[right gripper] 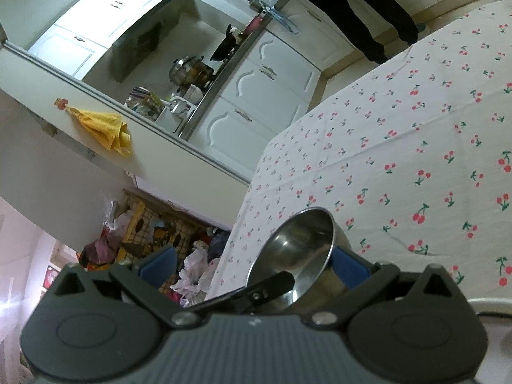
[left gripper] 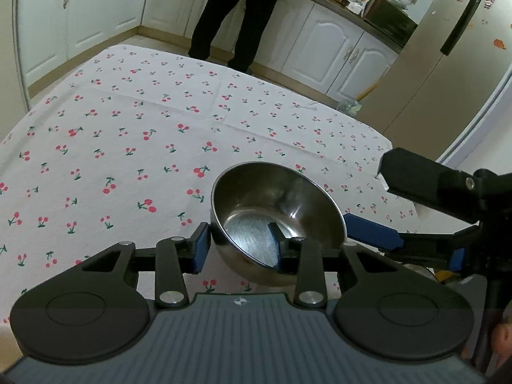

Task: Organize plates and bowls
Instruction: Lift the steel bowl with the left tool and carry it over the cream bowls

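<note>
A small steel bowl [left gripper: 281,211] hangs tilted just over the cherry-print tablecloth [left gripper: 128,128], near its front right corner. My left gripper [left gripper: 238,244] is shut on the bowl's near wall, with one blue pad outside the rim and the other inside the bowl. In the right wrist view the same bowl [right gripper: 297,249] sits low in the middle, the left gripper's black finger reaching into it. My right gripper [right gripper: 252,260] is open wide. Its right pad lies against the bowl's outer side, and its left pad stands well clear.
A person in dark trousers [left gripper: 236,16] stands at the kitchen counter beyond the table's far edge. A tall fridge [left gripper: 448,64] is close at the right. Off the table's edge are piled bags and clutter [right gripper: 160,243]. A pale curved rim [right gripper: 489,304] shows at lower right.
</note>
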### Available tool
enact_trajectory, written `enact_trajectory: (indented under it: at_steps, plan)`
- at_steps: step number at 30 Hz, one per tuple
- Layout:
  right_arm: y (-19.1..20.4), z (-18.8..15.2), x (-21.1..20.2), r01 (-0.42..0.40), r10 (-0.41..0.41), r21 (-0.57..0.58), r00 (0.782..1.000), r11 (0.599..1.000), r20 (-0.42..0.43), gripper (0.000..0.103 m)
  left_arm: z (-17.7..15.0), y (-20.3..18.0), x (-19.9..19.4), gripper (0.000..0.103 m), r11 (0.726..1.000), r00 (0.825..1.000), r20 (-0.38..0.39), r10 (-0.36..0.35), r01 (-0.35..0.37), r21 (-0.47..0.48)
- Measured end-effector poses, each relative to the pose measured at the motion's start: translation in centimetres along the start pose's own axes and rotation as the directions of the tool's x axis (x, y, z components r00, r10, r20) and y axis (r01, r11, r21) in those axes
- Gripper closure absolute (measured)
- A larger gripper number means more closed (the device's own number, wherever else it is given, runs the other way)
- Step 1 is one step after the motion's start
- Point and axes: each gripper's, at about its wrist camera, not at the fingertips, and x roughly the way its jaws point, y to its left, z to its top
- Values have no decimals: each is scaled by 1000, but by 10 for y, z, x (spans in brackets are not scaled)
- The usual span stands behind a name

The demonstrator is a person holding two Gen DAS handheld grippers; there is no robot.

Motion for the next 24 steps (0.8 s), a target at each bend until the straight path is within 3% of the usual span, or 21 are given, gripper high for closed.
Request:
enact_trajectory:
  at_steps: [8,24]
  plan:
    - [5,-1,4,-1,1,-19,1000,1000,-9,0,-1,4,-12,71,1000,1000,28,5,-5,-3]
    - [33,-20,-4,-58,56,-60,998,997,-31,0,-11,12,-69,71,1000,992,122,-9,12,-19]
